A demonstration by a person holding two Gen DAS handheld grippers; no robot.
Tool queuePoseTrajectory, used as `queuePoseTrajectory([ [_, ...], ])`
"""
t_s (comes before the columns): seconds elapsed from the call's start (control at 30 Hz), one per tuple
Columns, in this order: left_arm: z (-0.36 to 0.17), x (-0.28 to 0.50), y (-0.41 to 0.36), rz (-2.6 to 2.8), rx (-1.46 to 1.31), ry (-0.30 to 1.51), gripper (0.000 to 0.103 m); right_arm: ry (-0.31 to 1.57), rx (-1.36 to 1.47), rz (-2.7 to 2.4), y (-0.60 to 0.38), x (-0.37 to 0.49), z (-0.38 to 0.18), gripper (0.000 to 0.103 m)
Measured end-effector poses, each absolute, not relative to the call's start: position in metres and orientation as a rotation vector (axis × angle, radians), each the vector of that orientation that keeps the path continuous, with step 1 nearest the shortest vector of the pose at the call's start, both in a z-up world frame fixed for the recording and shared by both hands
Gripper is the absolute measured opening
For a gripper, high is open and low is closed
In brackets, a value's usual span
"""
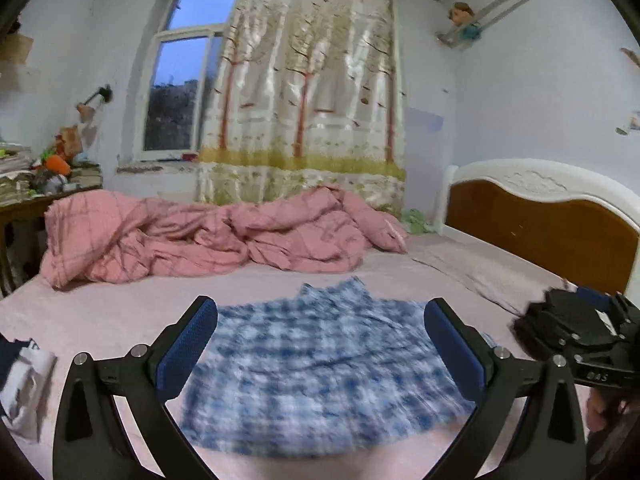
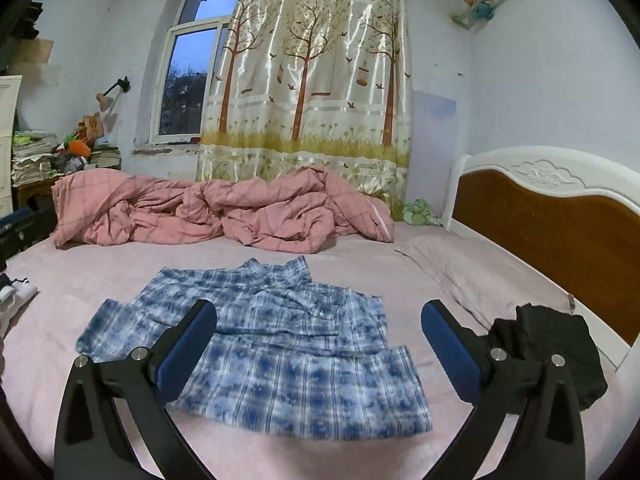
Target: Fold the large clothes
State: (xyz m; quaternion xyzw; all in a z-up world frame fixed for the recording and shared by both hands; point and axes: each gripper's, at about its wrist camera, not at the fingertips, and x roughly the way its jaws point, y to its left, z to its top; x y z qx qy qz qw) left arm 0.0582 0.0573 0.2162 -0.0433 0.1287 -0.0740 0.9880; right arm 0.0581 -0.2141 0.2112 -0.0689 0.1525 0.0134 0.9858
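White-and-dark cloth (image 2: 18, 286) at bed's left edge. Pink checked quilt (image 2: 224, 212) bunched along far side, below tree-print curtain (image 2: 308, 72). Blue plaid garment (image 2: 280, 352) lies flat mid-bed on pink sheet (image 2: 60, 344), partly folded. Black cloth (image 2: 560, 344) to its right, near wooden headboard (image 2: 552, 232). Left gripper (image 1: 320, 344) and right gripper (image 2: 318, 346) point slightly downward over garment, jaws wide apart, holding nothing.

Faint pale marking on the dark body of the right gripper (image 1: 592, 376), too blurred to read, no other text legible
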Motion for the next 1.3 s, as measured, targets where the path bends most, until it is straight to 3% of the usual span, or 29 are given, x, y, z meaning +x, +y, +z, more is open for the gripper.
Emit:
queuePoseTrajectory([
  [0.37,0.189,0.042,0.041,-0.116,-0.091,0.211,0.103,0.360,-0.036,0.019,-0.237,0.061,0.181,0.103],
  [1.07,0.115,0.087,0.042,-0.086,-0.041,0.374,0.103,0.554,-0.049,-0.033,-0.242,0.108,0.106,0.103],
  [1.3,0.082,0.109,0.031,-0.117,0.011,0.541,0.103,0.642,-0.097,-0.018,-0.237,0.119,0.084,0.103],
])
